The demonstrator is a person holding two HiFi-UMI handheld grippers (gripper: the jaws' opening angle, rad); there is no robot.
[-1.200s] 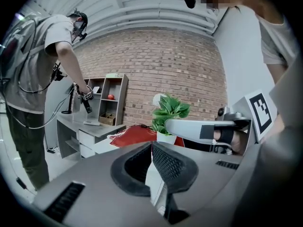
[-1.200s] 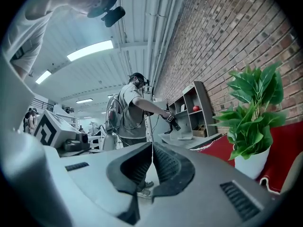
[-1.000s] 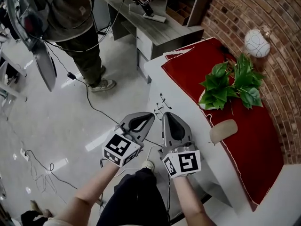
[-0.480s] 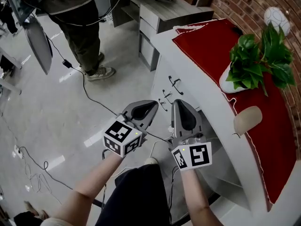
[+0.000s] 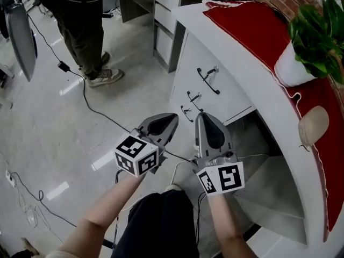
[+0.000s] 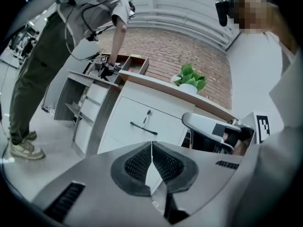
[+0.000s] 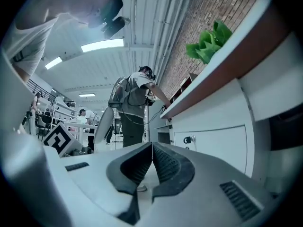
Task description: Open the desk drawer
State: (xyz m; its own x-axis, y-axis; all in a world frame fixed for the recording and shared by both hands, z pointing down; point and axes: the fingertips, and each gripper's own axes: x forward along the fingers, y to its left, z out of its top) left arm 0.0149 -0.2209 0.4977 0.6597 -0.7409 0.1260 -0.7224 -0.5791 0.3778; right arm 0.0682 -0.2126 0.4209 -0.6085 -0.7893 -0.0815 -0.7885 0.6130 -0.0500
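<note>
Down low in front of the white counter (image 5: 247,69), both tongs are held side by side over the floor (image 5: 64,122). The left tongs (image 5: 173,116) are shut tight: the ribbed pads meet along one line and nothing sits between them. The right tongs (image 5: 200,115) are closed the same way, also empty. Each carries a marker cube (image 5: 135,156) at its back end.

The drawers (image 5: 230,97) are in the counter's white front, just beyond the tongs' tips and to their right in the head view. All look shut, flush with the front. Three dark handles (image 5: 208,80) run in a row down that front, and the top one has a small key or lock beside it. The lowest handle lies nearest the right tongs, yet neither pair touches any handle — the right gripper view shows the drawer front off to its right, apart from the closed tips.

On top, a red cloth (image 5: 252,26) covers the counter, with a green plant (image 5: 317,31) in a white pot (image 5: 290,71) on it. A second person (image 5: 80,31) stands further back on the floor, where dark cables (image 5: 99,113) trail.
</note>
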